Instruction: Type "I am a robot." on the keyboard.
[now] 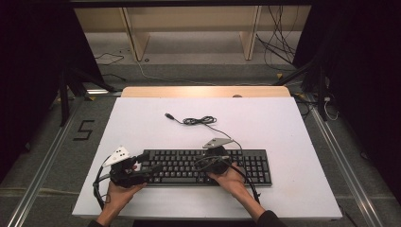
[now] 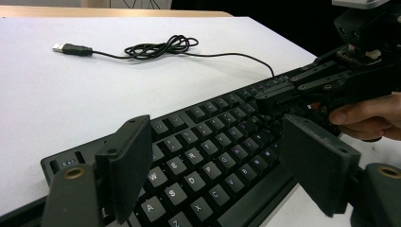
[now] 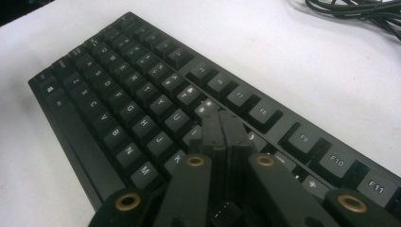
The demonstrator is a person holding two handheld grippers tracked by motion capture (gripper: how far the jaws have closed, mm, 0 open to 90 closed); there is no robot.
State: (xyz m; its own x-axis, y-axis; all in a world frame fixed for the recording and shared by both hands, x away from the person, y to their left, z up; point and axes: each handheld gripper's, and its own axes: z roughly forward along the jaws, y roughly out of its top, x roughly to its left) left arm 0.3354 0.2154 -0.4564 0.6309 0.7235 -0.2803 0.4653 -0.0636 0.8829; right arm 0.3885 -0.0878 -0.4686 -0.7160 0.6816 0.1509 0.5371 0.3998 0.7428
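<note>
White table top [image 1: 283,123] carries a black keyboard [image 1: 189,165] parallel to its near edge, its cable [image 1: 201,121] coiled loose toward the far edge. Left gripper [image 2: 215,163] hovers over the keyboard's left end, jaws wide apart, gripping nothing. Right gripper [image 3: 221,127] has its jaws pressed together, tips down on the keys mid-board near the U and J keys: judged a closed-jaw key press, left gripper standing by.

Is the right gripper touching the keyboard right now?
Touching. The right gripper view shows the shut right gripper with its tips pressed onto keys of the keyboard.
</note>
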